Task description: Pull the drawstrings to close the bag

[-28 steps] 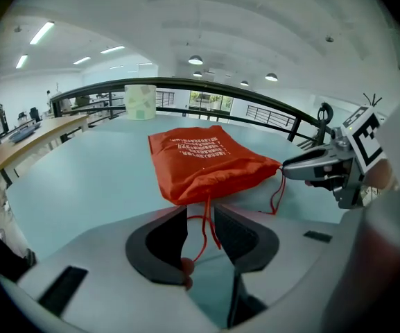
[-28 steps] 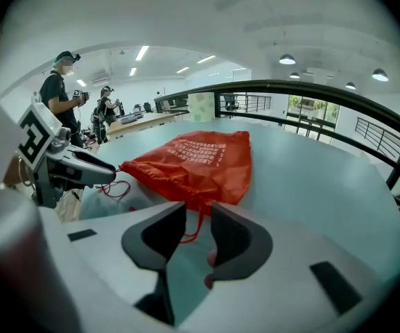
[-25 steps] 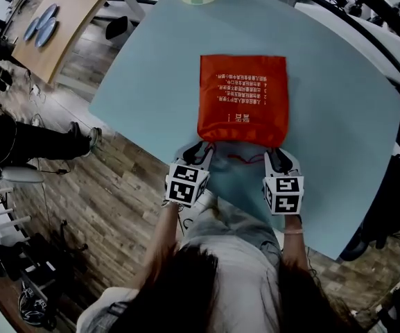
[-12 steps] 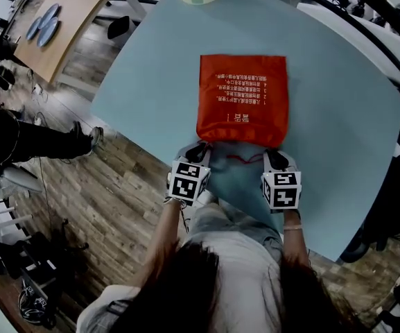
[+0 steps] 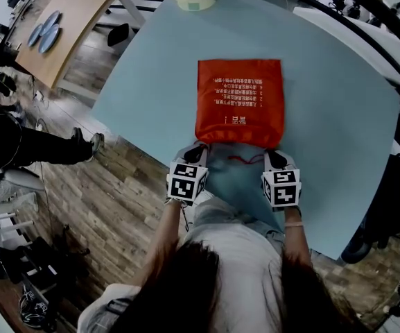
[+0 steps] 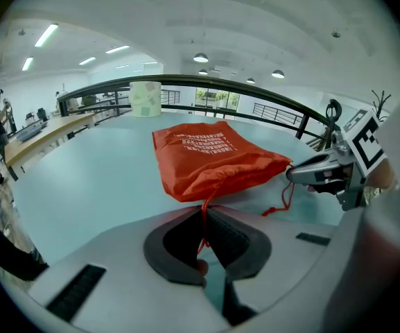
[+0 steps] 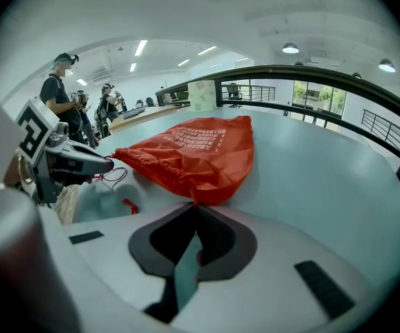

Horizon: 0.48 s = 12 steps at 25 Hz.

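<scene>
Bag (image 5: 239, 103) lying flat on table (image 5: 338, 116), mouth toward 2 grippers: left gripper (image 5: 198, 149) just closed tight on left drawstring (image 6: 203, 210), right gripper (image 5: 273, 155) pinched on right drawstring (image 7: 195, 204); thin cords liable to slip free, or light bag to slide uncinched.

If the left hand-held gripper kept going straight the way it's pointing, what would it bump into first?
Probably the orange bag, right ahead. The left hand-held gripper has just closed its jaws on the bag's red drawstring.

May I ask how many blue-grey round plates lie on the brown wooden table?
2: one blue-grey plate, another beside it, on the wooden table at upper left; others may be off-frame.
</scene>
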Tool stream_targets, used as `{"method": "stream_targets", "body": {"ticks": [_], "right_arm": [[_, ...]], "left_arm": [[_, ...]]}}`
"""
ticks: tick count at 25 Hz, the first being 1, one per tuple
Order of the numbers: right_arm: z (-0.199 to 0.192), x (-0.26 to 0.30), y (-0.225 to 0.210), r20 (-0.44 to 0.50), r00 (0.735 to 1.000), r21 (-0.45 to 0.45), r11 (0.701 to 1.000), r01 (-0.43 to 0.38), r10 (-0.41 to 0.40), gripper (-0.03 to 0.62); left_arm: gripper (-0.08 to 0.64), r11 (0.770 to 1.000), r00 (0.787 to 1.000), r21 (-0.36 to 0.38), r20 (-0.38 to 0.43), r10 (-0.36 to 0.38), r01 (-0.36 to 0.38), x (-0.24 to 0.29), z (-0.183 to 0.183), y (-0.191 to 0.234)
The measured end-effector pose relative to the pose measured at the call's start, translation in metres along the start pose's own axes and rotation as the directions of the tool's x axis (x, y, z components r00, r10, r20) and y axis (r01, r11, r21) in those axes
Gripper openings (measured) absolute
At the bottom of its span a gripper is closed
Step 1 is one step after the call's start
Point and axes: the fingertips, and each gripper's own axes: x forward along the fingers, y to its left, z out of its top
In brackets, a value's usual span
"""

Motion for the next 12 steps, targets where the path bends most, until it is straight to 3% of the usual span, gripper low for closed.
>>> {"method": "stream_targets", "body": {"ticks": [12], "right_arm": [[0.001, -0.002, -0.015, 0.008, 1.000, -0.034, 0.999, 0.026, -0.026, 0.026]], "left_arm": [[0.015, 0.997, 0.997, 0.002, 0.025, 0.073, -0.073, 0.001, 0.005, 0.010]]}}
